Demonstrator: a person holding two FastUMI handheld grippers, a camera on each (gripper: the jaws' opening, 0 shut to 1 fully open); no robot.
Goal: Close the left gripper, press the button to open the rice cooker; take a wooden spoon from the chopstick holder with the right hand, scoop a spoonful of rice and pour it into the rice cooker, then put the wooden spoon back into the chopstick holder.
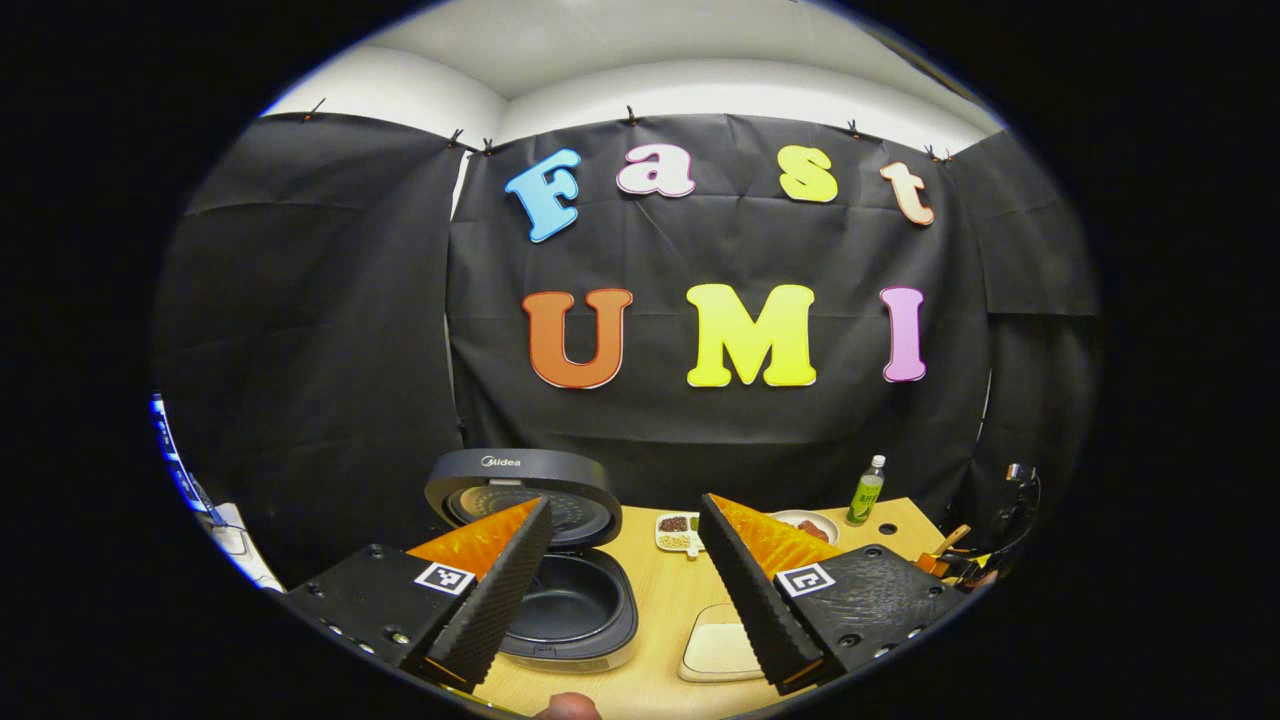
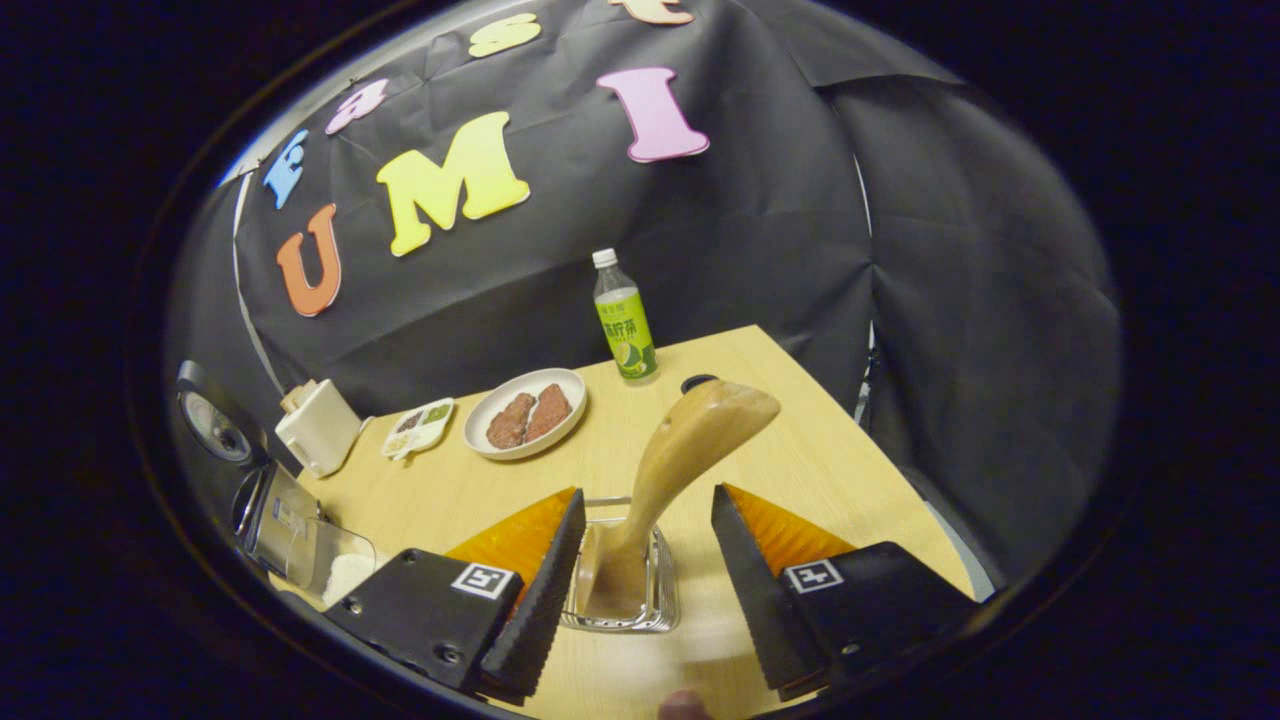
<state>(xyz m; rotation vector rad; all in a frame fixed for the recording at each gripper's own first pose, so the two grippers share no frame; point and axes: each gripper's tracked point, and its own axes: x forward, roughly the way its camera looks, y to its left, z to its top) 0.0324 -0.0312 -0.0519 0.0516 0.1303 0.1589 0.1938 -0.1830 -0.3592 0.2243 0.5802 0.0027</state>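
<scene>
The rice cooker (image 1: 565, 600) stood open on the wooden table (image 1: 655, 620), its lid (image 1: 522, 490) tipped back and its dark inner pot bare as far as could be seen. Beside it lay a pale flat tray (image 1: 722, 648), and farther back a small divided dish (image 1: 677, 531) of condiments and a white plate (image 2: 526, 412) carrying two pieces of reddish meat. One green-labelled bottle (image 2: 624, 318) stood upright behind the plate.

In the right gripper view, a clear glass holder (image 2: 622, 578) stood on the table, and one wooden spoon (image 2: 672, 468) rose out of it, its bowl tilted up and to the right. The right gripper (image 2: 645, 545) had its fingers spread wide to either side of the spoon's stem, touching neither it nor the holder. A clear container of white rice (image 2: 335, 570) sat at the left, near a white box (image 2: 320, 425).

The left gripper (image 1: 625, 560) also stood wide apart, holding nothing, above the table in front of the cooker.
</scene>
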